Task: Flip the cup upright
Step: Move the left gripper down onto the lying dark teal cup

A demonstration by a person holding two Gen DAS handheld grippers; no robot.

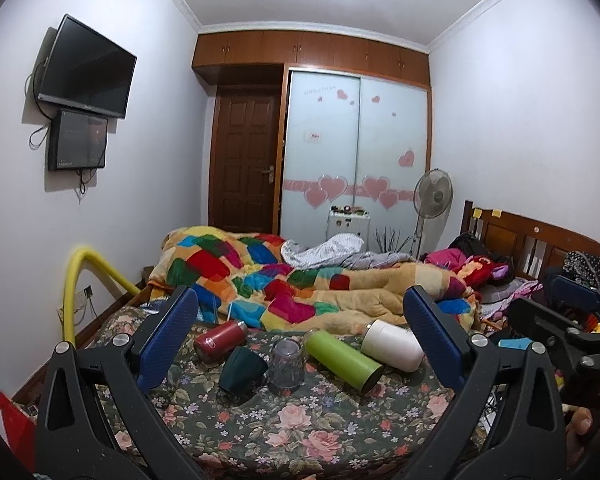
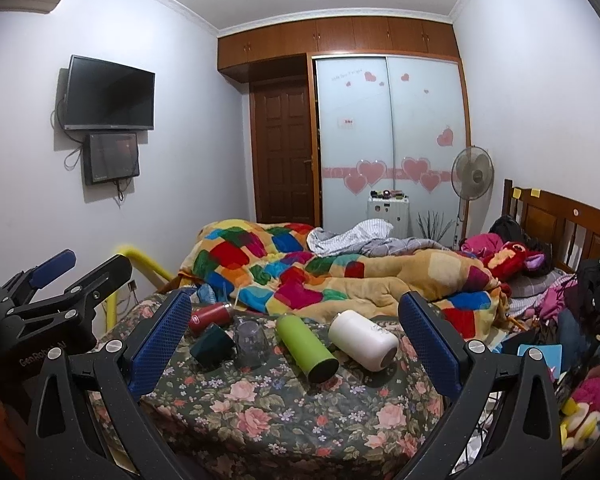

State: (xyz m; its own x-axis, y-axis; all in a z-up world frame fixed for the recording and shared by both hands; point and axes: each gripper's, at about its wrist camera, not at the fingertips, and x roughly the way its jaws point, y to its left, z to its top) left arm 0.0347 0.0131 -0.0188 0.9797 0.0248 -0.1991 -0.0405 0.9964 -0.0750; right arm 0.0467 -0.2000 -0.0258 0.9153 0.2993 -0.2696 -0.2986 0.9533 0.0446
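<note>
Floral bedspread, 5 vessels in a row across its middle:
1. Red flask, on its side, at 10 o'clock of the group.
2. Dark green cup, tipped on its side, just beside item 3; whether they touch cannot be told.
3. Clear cup, mouth down.
4. Green bottle, on its side, dark end toward the camera.
5. White cup, on its side, at 2 o'clock of the group.

Patchwork quilt heaped at 12 o'clock, just behind the row. Bare spread at 6 o'clock runs to the near bed edge. Clutter lines the 3 o'clock edge.

Left gripper: jaws wide apart, holding nothing, short of the row.
Right gripper: jaws wide apart, holding nothing, also short of the row.
</note>
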